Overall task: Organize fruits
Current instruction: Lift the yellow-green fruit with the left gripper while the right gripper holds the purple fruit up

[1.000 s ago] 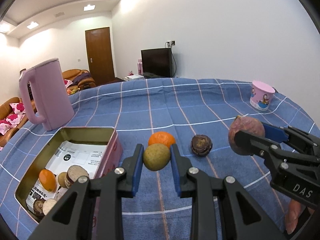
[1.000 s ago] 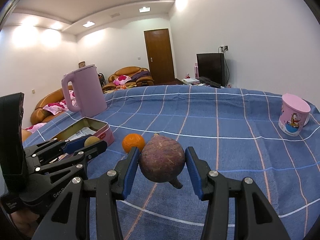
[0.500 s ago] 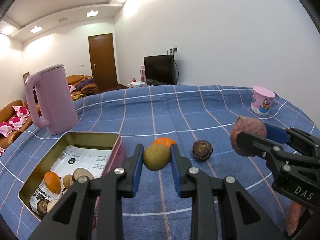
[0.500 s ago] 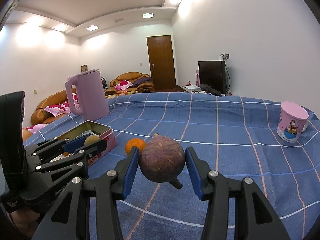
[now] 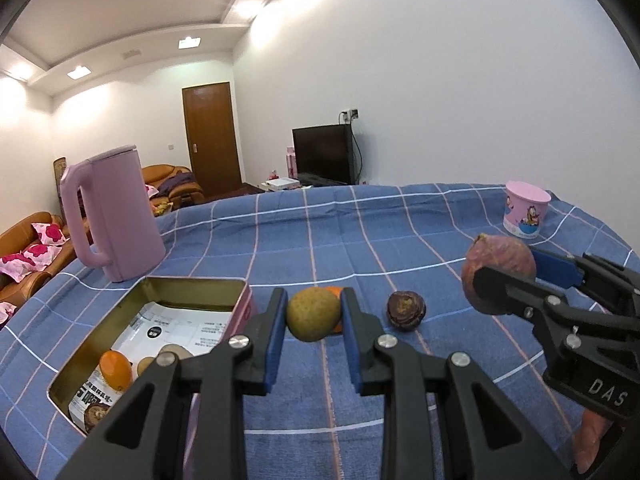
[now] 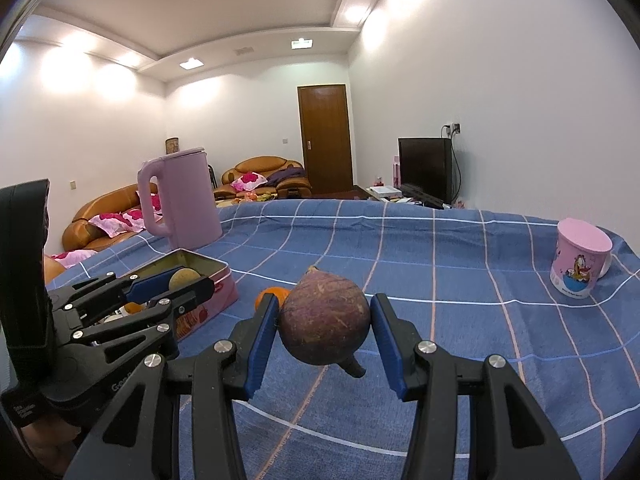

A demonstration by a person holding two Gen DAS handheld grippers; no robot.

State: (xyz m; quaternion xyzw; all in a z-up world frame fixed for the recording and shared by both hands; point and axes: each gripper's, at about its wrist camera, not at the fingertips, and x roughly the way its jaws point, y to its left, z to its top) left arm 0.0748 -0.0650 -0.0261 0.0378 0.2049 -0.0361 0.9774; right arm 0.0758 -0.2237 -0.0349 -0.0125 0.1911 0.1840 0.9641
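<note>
Two grippers are up over the blue checked cloth (image 5: 360, 232), each grasping one fruit. The left gripper (image 5: 313, 316) clamps a green fruit (image 5: 313, 314) at 12 o'clock of its view, above the tin's near corner. The right gripper (image 6: 325, 326) pinches a purple fruit (image 6: 324, 318), its stem pointing down toward 5 o'clock, long axis near upright. One orange (image 6: 272, 295) and one dark fruit (image 5: 406, 310) lie on the cloth. One open tin (image 5: 192, 283) at 8 o'clock holds several fruits, count unclear. One kettle (image 5: 110, 212) and one cup (image 5: 526, 214) stand apart.
</note>
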